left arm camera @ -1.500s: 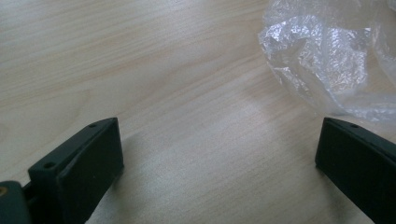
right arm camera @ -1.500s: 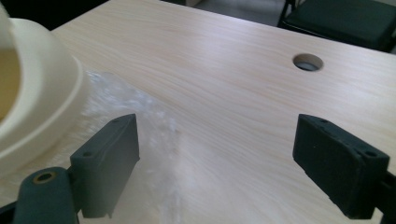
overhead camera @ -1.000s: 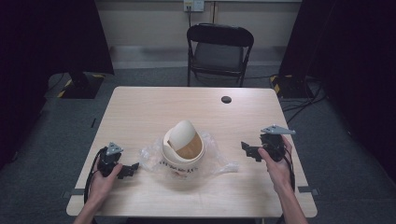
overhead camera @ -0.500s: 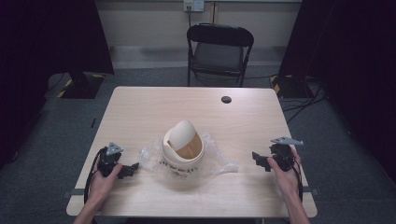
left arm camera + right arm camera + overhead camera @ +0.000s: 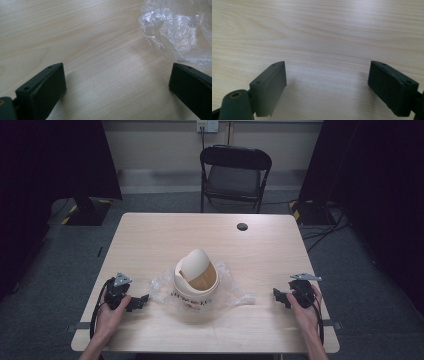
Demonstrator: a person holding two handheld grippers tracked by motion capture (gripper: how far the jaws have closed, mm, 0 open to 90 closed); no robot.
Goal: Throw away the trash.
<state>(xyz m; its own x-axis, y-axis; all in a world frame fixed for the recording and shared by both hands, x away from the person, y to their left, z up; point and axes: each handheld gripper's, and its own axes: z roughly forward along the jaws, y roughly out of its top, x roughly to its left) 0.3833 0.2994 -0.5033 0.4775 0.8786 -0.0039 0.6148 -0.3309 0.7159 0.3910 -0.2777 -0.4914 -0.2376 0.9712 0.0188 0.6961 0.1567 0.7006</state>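
A cream bin (image 5: 196,279) with a tilted swing lid stands on a crumpled clear bag (image 5: 162,290) at mid-surface (image 5: 150,240). My left gripper (image 5: 134,303) rests open beside the bag. My right gripper (image 5: 281,297), open, has dropped nearer the front edge.

A light wooden surface (image 5: 150,240) stands on grey carpet (image 5: 50,270). A small black disc (image 5: 242,226) lies near its far edge. Behind the surface stands a black folding chair (image 5: 235,172). Cables (image 5: 325,227) lie on the floor at the far right.
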